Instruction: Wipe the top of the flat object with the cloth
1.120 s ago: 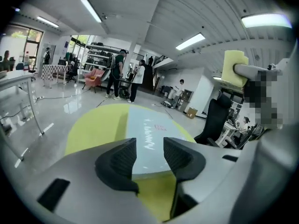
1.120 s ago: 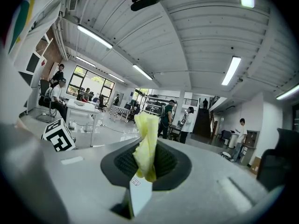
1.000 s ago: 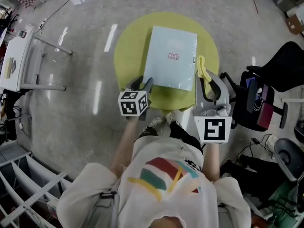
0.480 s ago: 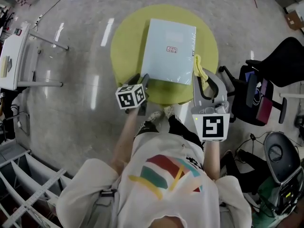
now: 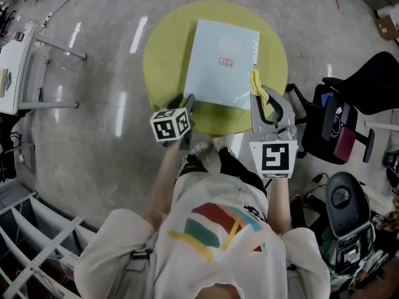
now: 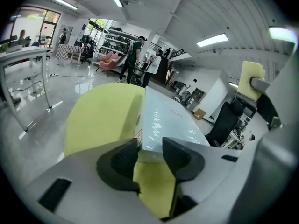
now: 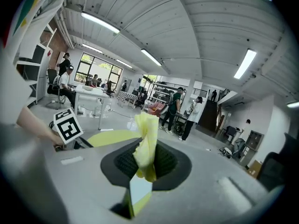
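1. Nearest: the person stands at the near edge of the round yellow-green table (image 5: 163, 61), one gripper in each hand.
2. Left gripper (image 5: 185, 102): jaws stand a narrow way apart and hold nothing. It sits low at the near-left corner of the flat object (image 5: 224, 61). In the left gripper view the corner shows through the gap. I can't tell if the pads touch it.
3. Right gripper (image 5: 264, 97): jaws are closed on the yellow cloth (image 5: 256, 83). A folded tuft sticks up between the pads in the right gripper view.
4. Cloth position: at the right edge of the flat object, toward its near-right corner. From the left gripper view it looks held above the top and not pressed down, though contact isn't certain.
5. Flat object: pale blue and shiny-wrapped with a small red label. It lies flat in the middle of the table, long side running near to far.
6. Progress, my guess: the cloth is picked up and brought to the edge, so the grasp is done. No stroke across the top shows, so all the wiping looks left to do, near-right corner to far-left. The left gripper is probably set to steady the object.
7. Far right: black office chair (image 5: 368, 86), well apart from the table.
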The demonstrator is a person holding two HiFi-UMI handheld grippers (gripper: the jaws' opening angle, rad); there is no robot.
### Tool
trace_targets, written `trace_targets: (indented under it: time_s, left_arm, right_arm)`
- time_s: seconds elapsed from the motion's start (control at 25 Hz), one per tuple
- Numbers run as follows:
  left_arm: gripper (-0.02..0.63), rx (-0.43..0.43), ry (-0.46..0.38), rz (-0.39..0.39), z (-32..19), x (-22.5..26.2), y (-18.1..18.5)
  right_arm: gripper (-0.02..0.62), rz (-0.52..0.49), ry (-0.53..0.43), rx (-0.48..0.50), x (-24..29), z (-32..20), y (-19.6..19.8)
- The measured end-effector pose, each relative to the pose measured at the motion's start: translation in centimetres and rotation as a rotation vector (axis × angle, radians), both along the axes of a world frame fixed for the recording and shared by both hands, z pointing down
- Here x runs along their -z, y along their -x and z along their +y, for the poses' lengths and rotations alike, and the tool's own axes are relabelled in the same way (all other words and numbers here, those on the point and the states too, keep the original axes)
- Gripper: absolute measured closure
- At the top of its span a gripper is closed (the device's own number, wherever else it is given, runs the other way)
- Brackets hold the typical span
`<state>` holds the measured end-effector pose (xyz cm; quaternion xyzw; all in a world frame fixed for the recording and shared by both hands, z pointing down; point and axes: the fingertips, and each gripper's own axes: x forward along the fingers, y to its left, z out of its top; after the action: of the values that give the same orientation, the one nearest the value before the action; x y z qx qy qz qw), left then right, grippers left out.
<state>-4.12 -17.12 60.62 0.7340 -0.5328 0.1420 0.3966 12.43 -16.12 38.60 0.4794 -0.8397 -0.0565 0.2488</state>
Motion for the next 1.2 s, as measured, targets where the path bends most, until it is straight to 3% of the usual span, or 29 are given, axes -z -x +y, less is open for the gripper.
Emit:
trace_targets:
  time_s: [0.2, 0.52, 0.76, 0.88, 1.08, 1.2]
  left_arm:
    - [0.436, -0.016, 0.030, -0.008, 0.1, -0.2, -0.1]
    - [0.436, -0.037, 0.066, -0.010, 0.3, -0.4, -0.2]
    - [0.436, -0.024, 0.077, -0.011, 0.3, -0.2, -0.3]
    - [0.436, -0.024, 0.081, -0.006, 0.3, -0.3, -0.4]
    - [0.436, -0.030, 0.088, 0.010, 0.3, -0.2, -0.3]
    - [0.436, -0.030, 0.091, 0.014, 0.3, -0.3, -0.2]
  right_arm:
    - [0.565, 0.143, 0.018, 0.017, -3.5, -5.0, -1.3]
    - [0.566, 0.579, 0.112, 0.153, -13.2, -17.4, -3.8]
    - [0.566, 0.807, 0.230, 0.254, -18.0, -23.8, -4.7]
    - [0.566, 0.864, 0.299, 0.288, -19.6, -25.8, -4.6]
    - [0.566, 0.823, 0.405, 0.290, -20.4, -27.0, -4.1]
    - [0.566, 0.848, 0.432, 0.316, -21.0, -27.0, -4.1]
